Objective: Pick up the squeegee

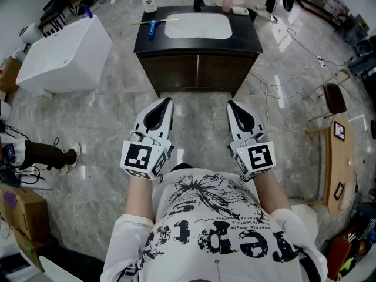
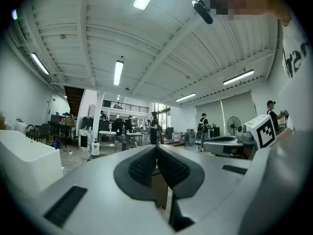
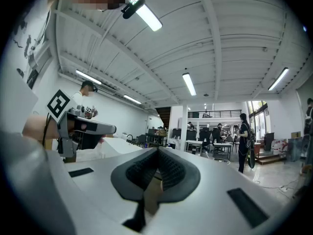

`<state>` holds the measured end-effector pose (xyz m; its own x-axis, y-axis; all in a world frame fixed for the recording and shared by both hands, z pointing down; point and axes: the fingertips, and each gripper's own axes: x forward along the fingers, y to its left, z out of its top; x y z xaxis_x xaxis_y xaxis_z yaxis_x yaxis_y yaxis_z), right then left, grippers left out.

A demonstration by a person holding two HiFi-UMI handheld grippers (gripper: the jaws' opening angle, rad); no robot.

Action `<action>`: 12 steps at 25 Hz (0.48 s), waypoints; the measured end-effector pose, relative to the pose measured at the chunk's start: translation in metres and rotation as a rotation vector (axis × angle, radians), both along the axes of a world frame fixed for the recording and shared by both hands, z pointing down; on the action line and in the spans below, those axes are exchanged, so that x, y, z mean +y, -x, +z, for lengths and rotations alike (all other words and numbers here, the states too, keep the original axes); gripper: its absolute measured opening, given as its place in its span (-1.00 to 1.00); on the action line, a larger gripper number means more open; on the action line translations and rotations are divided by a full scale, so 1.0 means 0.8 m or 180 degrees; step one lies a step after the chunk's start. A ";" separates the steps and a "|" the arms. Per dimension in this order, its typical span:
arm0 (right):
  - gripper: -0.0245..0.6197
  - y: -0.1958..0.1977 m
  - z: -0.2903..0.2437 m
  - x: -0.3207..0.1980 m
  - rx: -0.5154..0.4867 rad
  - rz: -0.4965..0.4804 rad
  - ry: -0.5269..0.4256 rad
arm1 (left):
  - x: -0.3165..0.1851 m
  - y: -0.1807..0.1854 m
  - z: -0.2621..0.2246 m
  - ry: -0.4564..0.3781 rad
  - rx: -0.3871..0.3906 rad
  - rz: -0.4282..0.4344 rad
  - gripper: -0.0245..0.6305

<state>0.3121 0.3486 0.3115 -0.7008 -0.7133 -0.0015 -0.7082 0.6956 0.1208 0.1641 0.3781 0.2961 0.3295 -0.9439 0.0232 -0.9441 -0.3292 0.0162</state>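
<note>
task not begun. the squeegee [image 1: 153, 23] lies flat on the dark surface [image 1: 252, 39], just left of the white basin [image 1: 198, 26] and near a soap bottle [image 1: 149, 3]; nothing touches it. left tongs [image 1: 167, 101] and right tongs [image 1: 231, 103] are both clenched with nothing between the pads, held level close to the person's chest and well apart from the surface. judged outstanding: approach, opening one set of tongs, grasp, lift.
</note>
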 end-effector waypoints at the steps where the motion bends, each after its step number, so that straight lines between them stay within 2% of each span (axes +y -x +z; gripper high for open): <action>1: -0.89 -0.002 -0.002 -0.001 -0.0006 0.0021 -0.0013 | 0.001 -0.002 -0.001 0.0002 0.0000 0.0006 -0.88; 7: -0.89 -0.009 -0.004 -0.005 -0.0031 0.0058 -0.0016 | 0.000 -0.008 -0.004 0.0000 -0.0012 0.0023 -0.88; 12: -0.89 -0.005 0.006 -0.008 -0.0050 -0.0030 0.0072 | -0.005 -0.010 0.004 0.0059 -0.0027 0.0011 -0.88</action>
